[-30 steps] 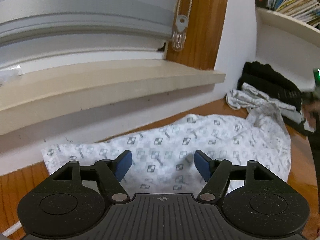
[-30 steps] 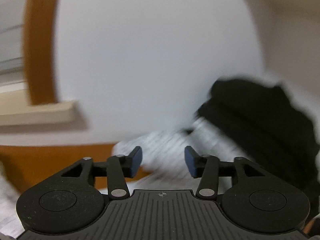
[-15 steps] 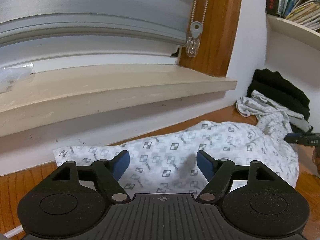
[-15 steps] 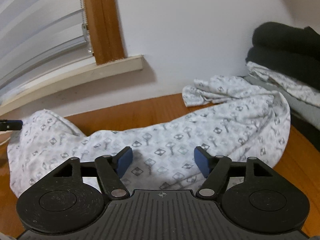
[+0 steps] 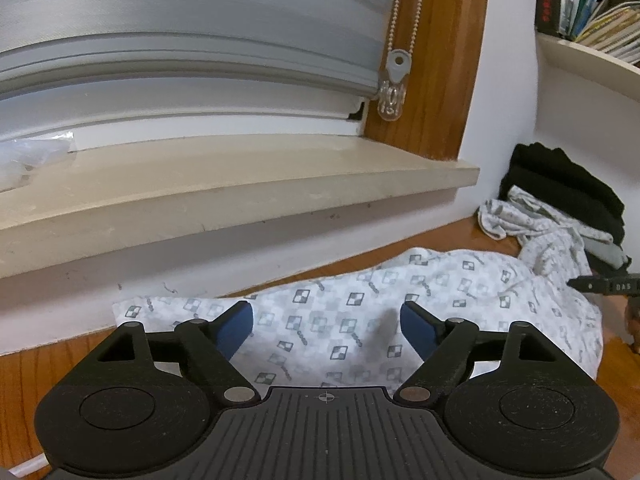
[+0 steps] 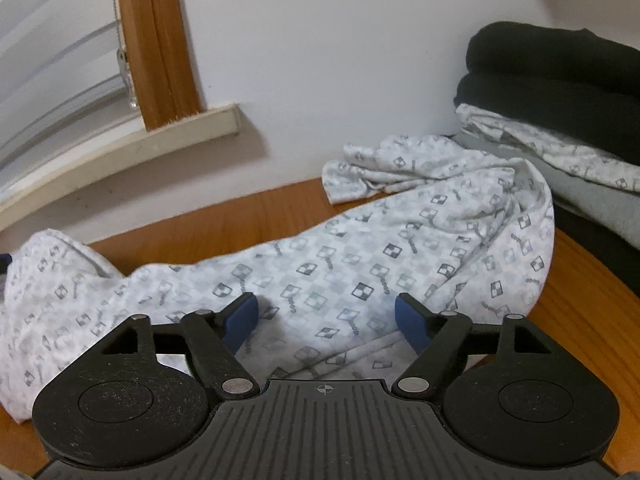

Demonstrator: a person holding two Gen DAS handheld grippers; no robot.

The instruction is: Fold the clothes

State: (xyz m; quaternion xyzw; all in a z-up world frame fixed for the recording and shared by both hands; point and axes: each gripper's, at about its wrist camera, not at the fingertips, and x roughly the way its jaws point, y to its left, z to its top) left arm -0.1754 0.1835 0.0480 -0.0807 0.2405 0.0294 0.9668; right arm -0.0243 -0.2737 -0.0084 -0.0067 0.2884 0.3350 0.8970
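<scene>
White checked-print garment (image 5: 360,312) lies crumpled along the wooden surface; one end reaches the folded stack (image 6: 560,128).

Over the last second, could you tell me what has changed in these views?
The right gripper swung down from the wall toward the patterned garment, its jaws just opening, nothing between them. The left gripper has also been opening, gripping nothing. The garment and the folded stack stayed put.

White wall (image 6: 340,60), beige windowsill (image 5: 208,184) under grey blinds (image 5: 180,40), wooden tabletop (image 6: 224,228), bookshelf (image 5: 588,64).
</scene>
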